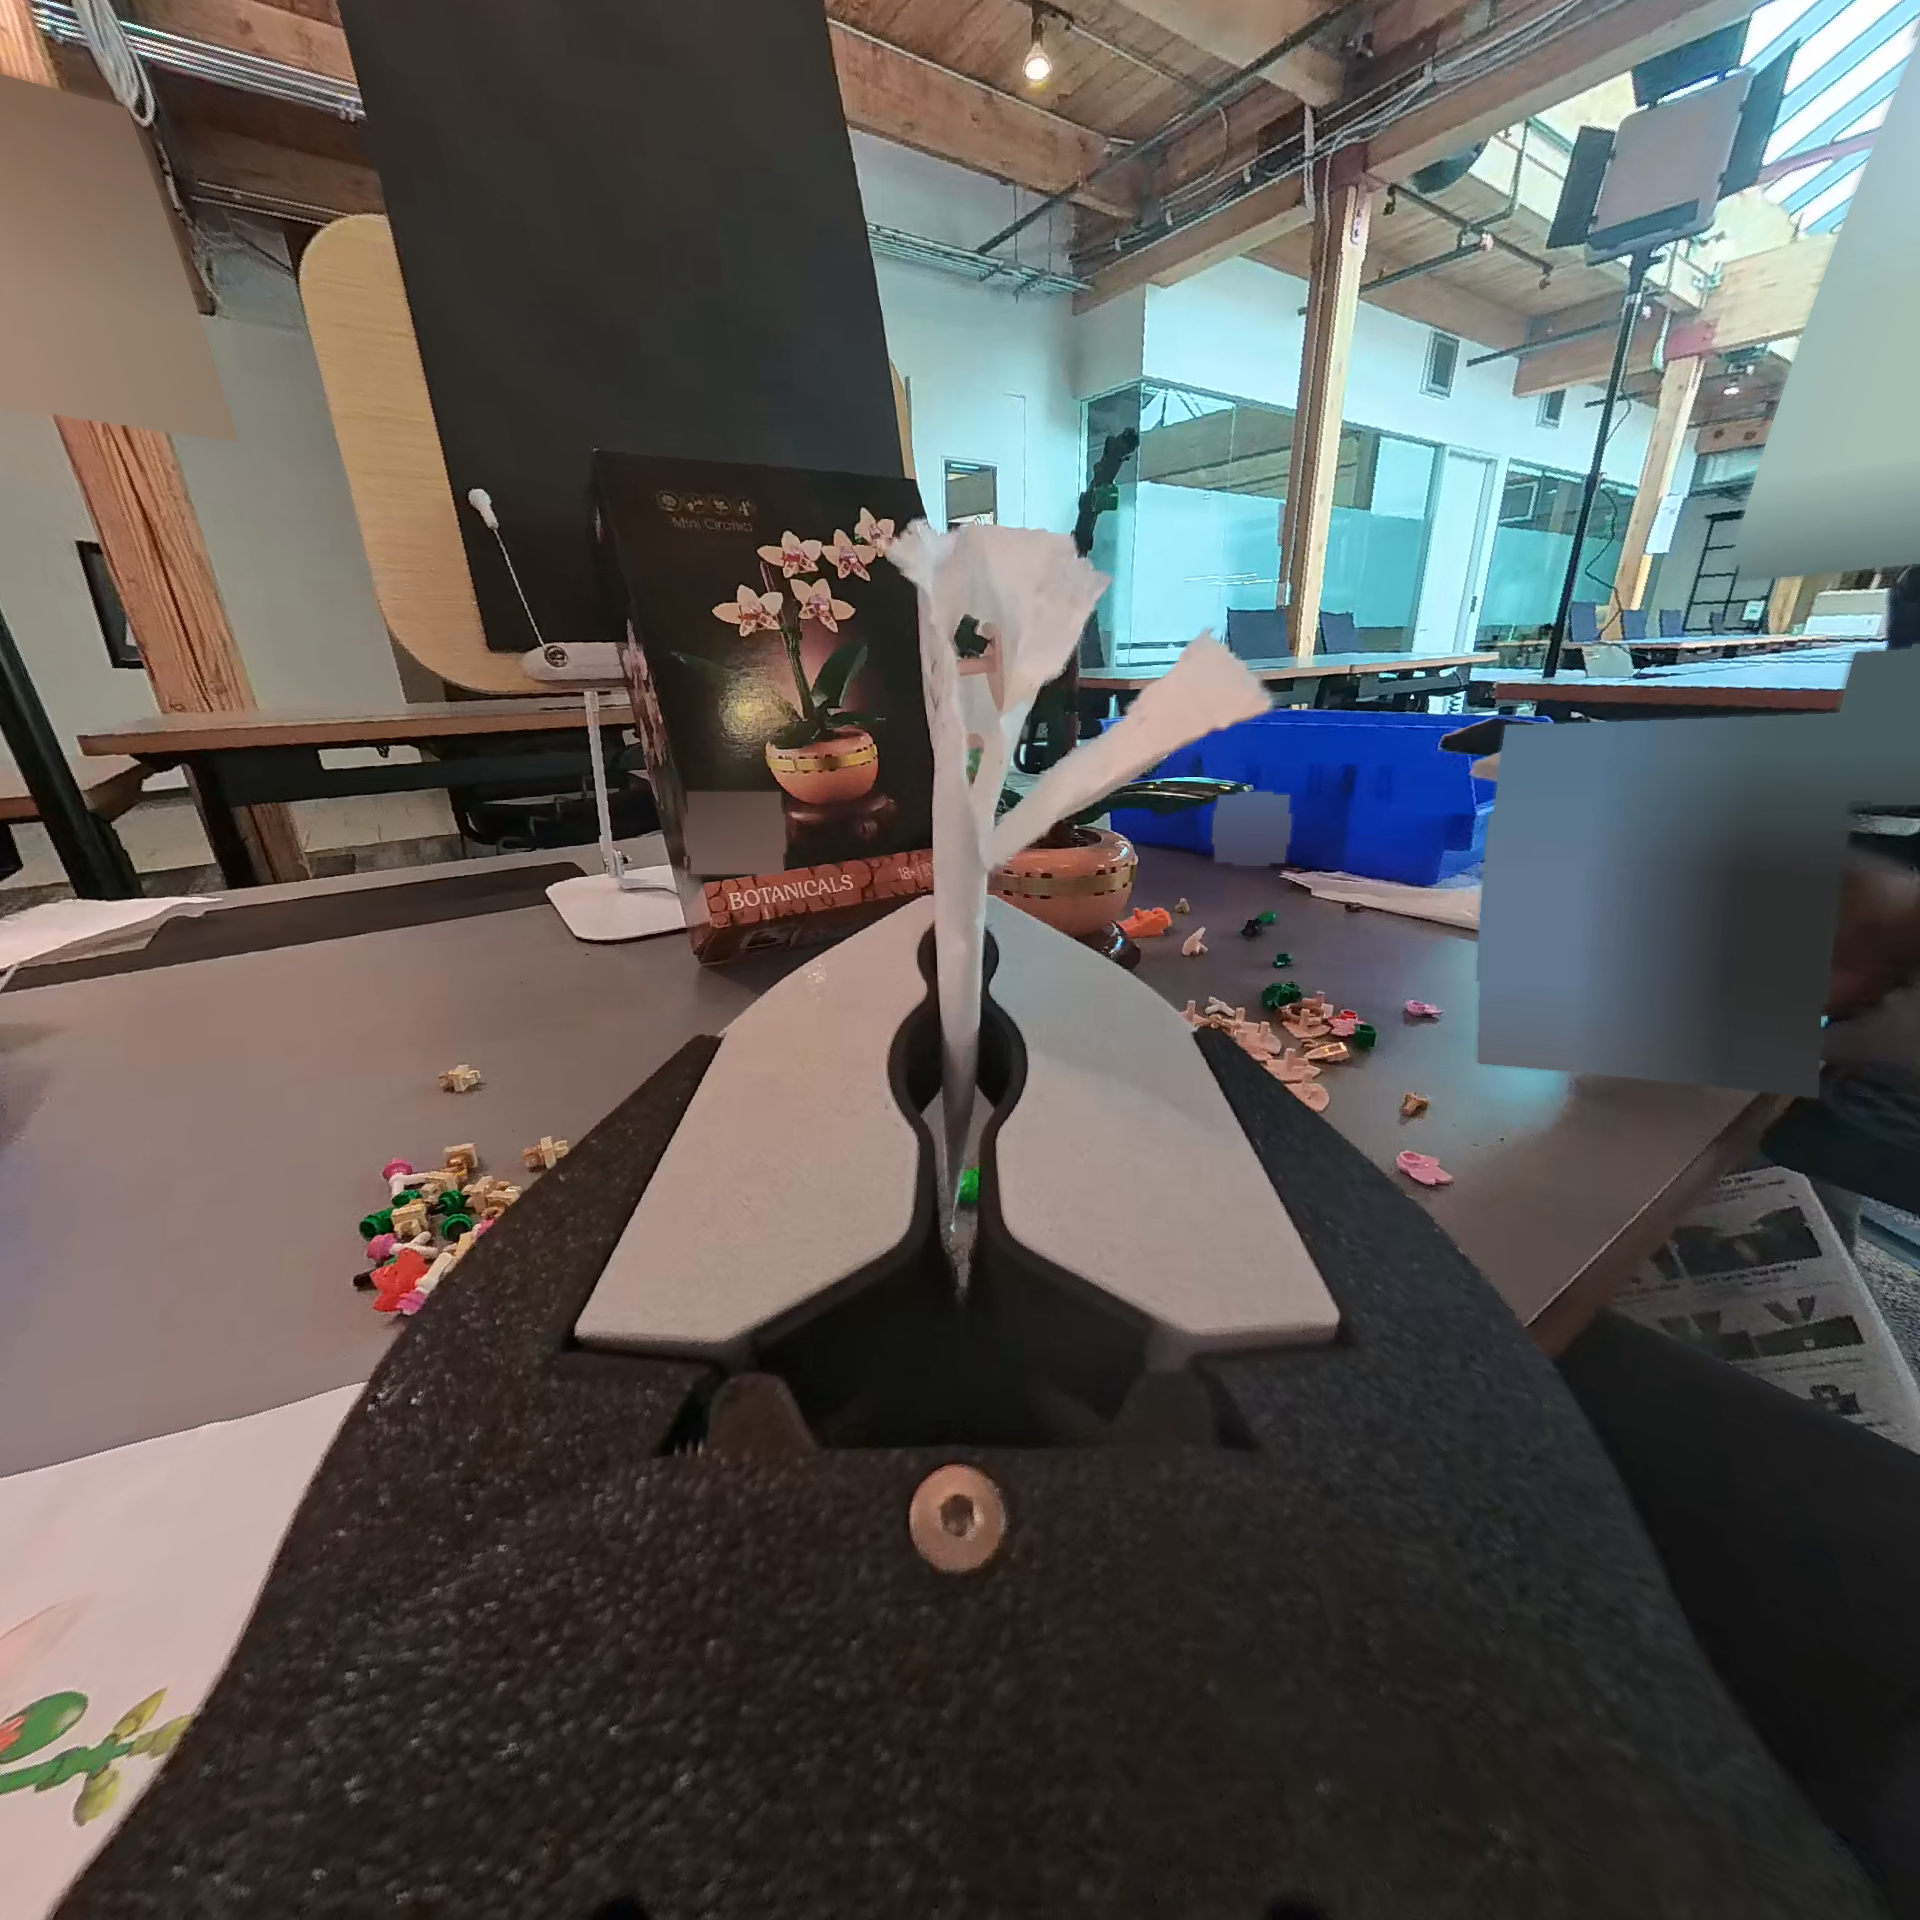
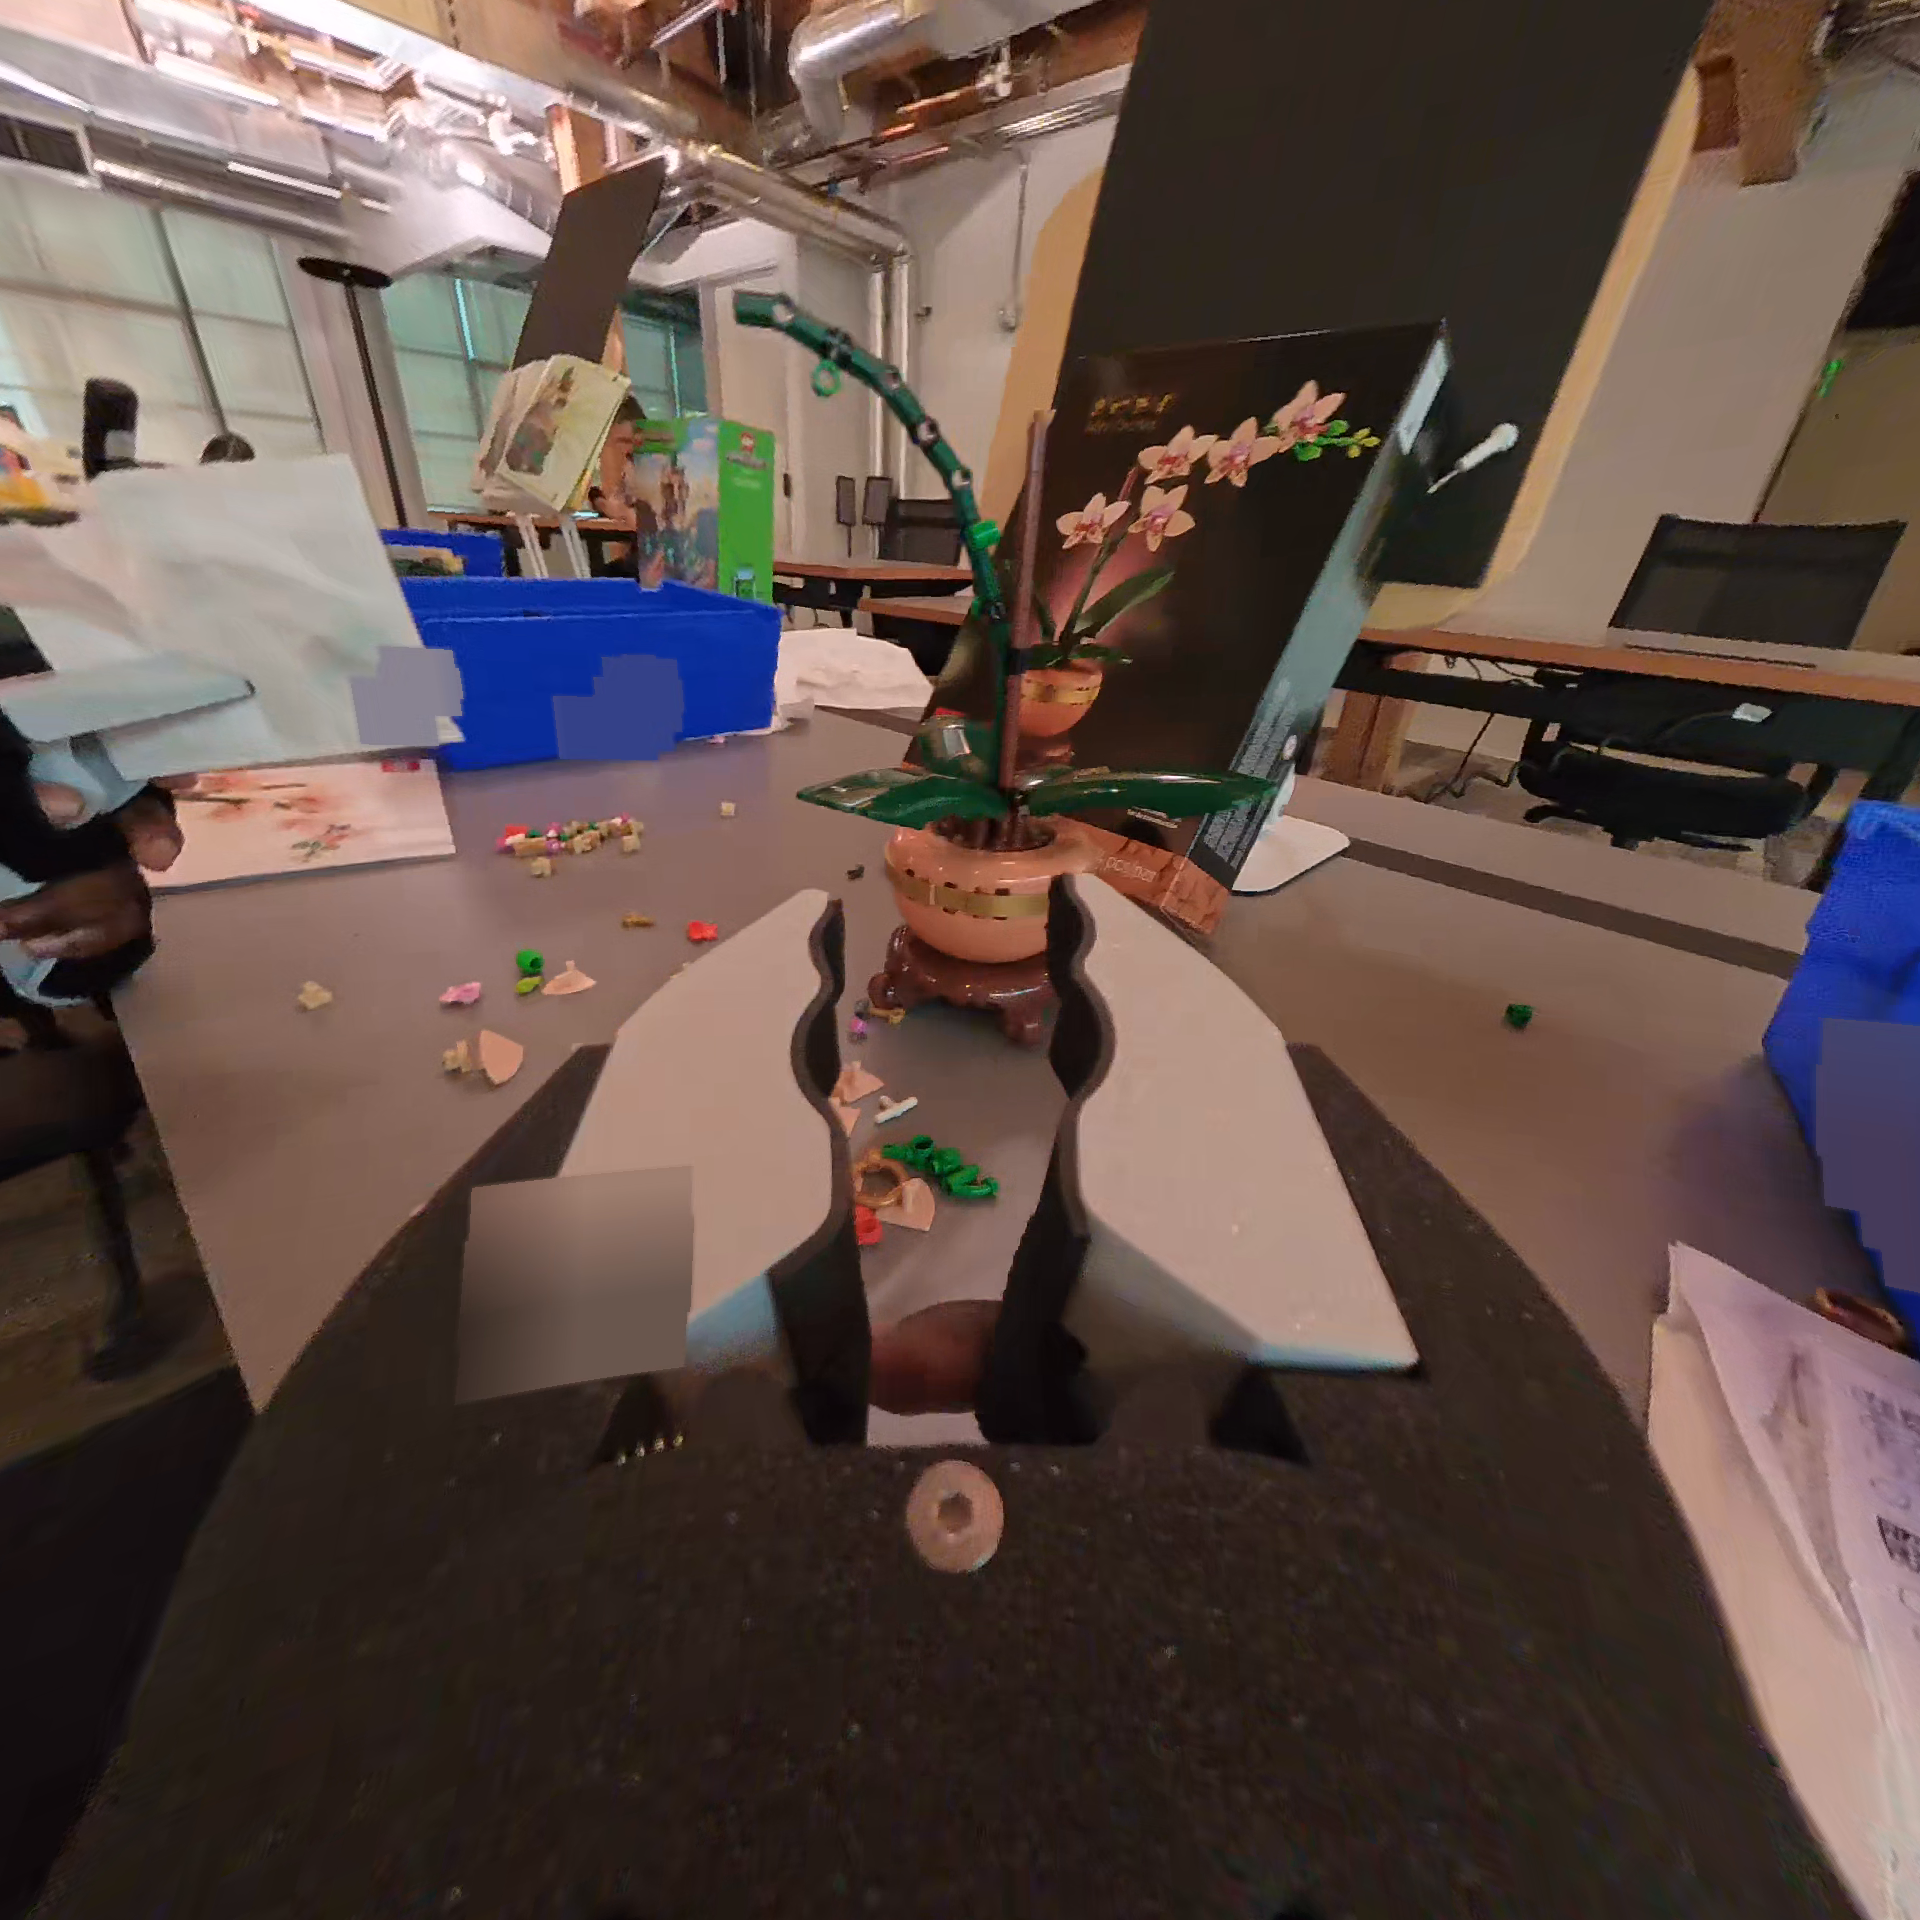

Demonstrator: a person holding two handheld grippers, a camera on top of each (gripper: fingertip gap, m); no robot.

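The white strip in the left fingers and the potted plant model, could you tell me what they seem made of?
White strip: thin paper or tissue, matte, with ragged torn ends. Potted plant model: probably glossy moulded plastic, judging by sheen on its leaves.

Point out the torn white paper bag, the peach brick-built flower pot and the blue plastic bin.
torn white paper bag (image 1: pixel 961 831): left wrist view, on its pinched strip above the fingers.
peach brick-built flower pot (image 2: pixel 971 920): right wrist view, on its bowl below the gold band.
blue plastic bin (image 2: pixel 520 665): right wrist view, on its front wall.
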